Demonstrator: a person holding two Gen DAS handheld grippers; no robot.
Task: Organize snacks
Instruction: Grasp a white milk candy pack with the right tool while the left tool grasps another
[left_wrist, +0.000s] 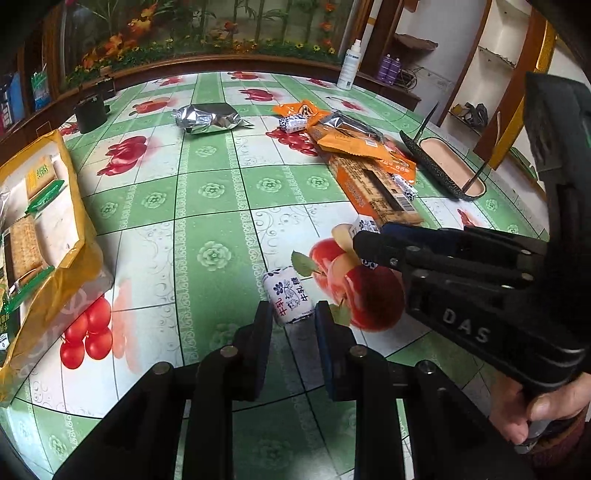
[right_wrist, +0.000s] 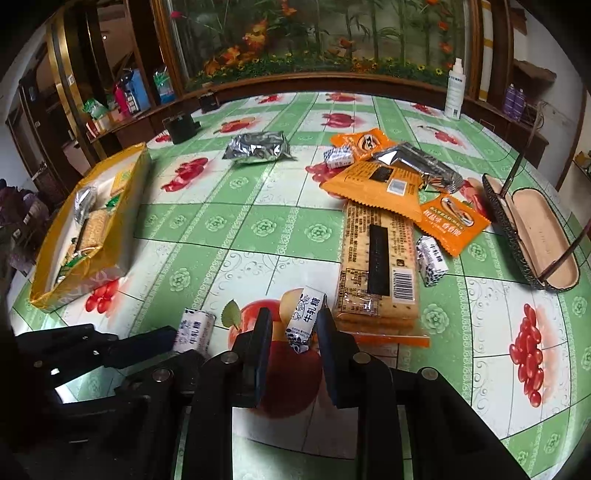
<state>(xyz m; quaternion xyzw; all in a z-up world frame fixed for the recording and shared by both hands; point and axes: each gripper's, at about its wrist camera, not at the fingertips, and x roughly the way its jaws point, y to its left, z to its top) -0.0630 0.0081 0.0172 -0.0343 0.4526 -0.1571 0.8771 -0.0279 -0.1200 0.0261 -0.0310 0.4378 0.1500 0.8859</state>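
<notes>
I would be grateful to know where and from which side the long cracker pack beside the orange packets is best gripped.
Probably grip the long cracker pack across its narrow width at the near end, coming from above. It lies flat, its far end is pinned under the orange packet, and only the near end is bare.

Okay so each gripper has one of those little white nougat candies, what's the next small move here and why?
Probably lift both and carry them left to the yellow box. The left gripper is shut on one white candy, the right gripper on another white candy. Both candies sit low over the tablecloth, and the box already holds crackers.
</notes>
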